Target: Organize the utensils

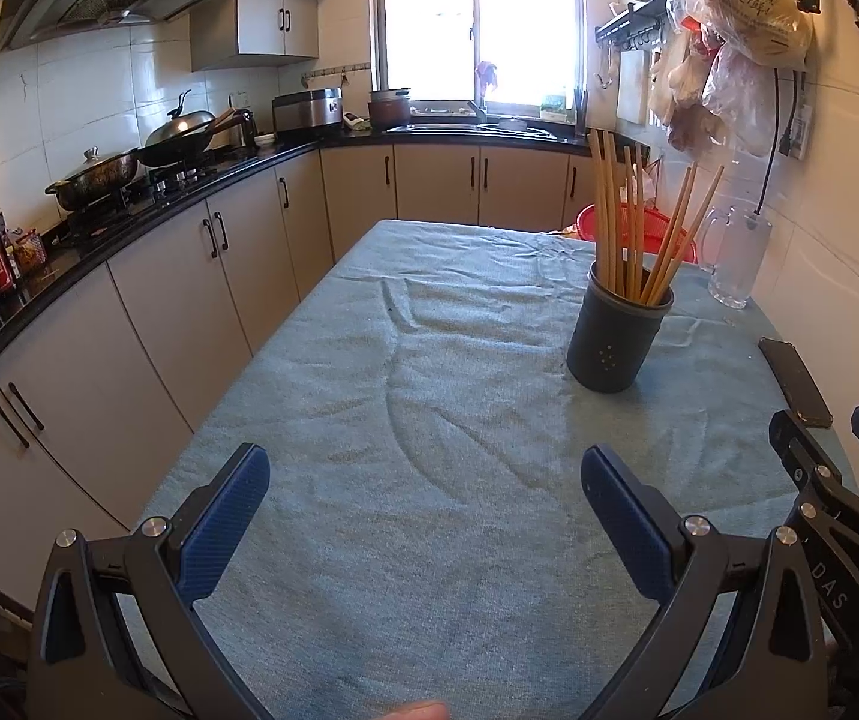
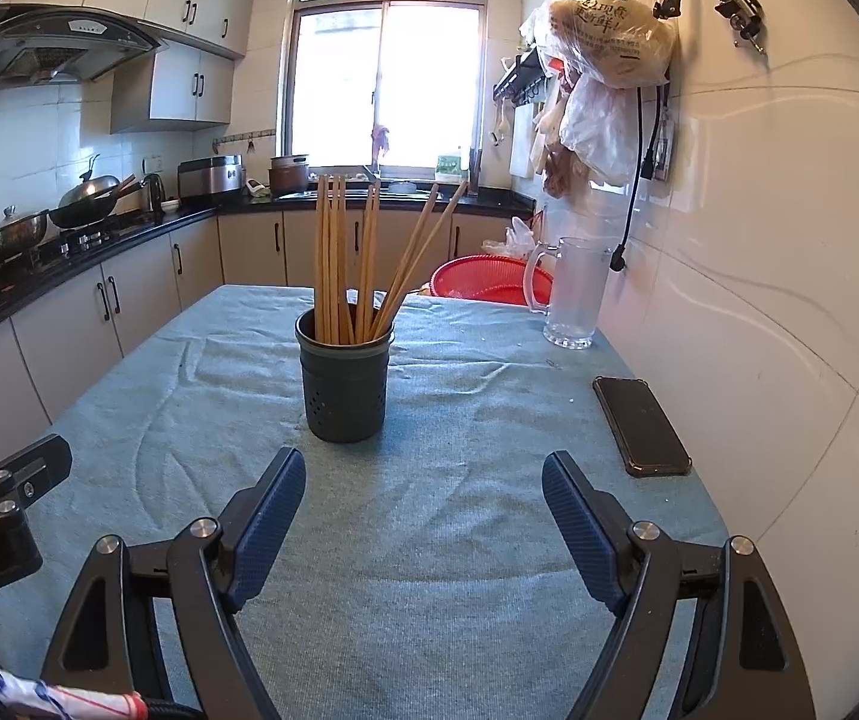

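A dark utensil cup (image 1: 616,330) (image 2: 344,375) stands upright on the blue-grey tablecloth (image 1: 429,390) (image 2: 459,510). Several wooden chopsticks (image 1: 633,222) (image 2: 357,258) stick up out of it, some fanned to the right. My left gripper (image 1: 426,474) is open over bare cloth, nothing between its blue pads, with the cup ahead to its right. My right gripper (image 2: 423,480) is also open and empty, just short of the cup. The right gripper's fingers (image 1: 795,438) show at the right edge of the left wrist view, and the left gripper's body (image 2: 9,480) at the left edge of the right wrist view.
A black phone (image 1: 795,381) (image 2: 639,426) lies on the cloth near the right wall. A clear glass mug (image 1: 738,258) (image 2: 573,294) and a red basket (image 1: 633,228) (image 2: 489,279) stand at the far right. Kitchen cabinets and a stove with pots (image 1: 99,174) run along the left.
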A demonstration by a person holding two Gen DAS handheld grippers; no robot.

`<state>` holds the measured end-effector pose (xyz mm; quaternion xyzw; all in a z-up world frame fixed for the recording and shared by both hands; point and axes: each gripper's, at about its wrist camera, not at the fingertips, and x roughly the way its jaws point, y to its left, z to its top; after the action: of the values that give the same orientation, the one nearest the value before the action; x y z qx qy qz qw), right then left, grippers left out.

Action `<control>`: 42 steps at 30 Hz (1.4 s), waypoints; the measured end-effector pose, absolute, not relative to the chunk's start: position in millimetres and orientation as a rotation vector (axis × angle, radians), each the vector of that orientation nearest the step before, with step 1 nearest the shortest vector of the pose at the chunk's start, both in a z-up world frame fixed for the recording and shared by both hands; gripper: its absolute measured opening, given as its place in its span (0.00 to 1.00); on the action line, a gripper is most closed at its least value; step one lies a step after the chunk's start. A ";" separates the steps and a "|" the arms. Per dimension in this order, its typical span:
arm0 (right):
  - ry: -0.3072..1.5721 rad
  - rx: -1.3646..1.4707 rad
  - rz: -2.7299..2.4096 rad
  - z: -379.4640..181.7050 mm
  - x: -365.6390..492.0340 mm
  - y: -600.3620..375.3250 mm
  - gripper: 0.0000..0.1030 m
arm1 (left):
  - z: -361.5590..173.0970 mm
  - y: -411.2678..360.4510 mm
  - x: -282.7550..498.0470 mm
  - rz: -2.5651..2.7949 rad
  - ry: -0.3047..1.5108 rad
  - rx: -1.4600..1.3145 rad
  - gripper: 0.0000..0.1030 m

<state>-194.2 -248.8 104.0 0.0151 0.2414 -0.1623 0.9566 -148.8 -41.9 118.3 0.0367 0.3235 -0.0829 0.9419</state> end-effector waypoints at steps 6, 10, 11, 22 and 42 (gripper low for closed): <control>0.484 0.031 -0.328 105.7 -195.8 -248.6 0.83 | 118.3 -41.1 -149.8 -0.169 0.664 0.074 1.00; 0.485 0.027 -0.327 105.9 -195.7 -248.4 0.83 | 118.3 -42.0 -149.8 -0.167 0.663 0.074 1.00; 0.486 0.029 -0.325 105.9 -195.7 -248.2 0.83 | 118.3 -41.9 -149.7 -0.167 0.664 0.075 1.00; 0.489 0.034 -0.330 104.7 -195.6 -250.1 0.83 | 113.3 -40.1 -146.8 -0.161 0.672 0.071 1.00; 0.492 0.026 -0.322 101.5 -194.0 -250.1 0.84 | 106.9 -40.7 -144.6 -0.163 0.689 0.065 1.00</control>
<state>-194.0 -250.1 101.5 0.0128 0.2424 -0.1587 0.9570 -144.6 -40.7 106.9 0.0319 0.3372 -0.0798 0.9375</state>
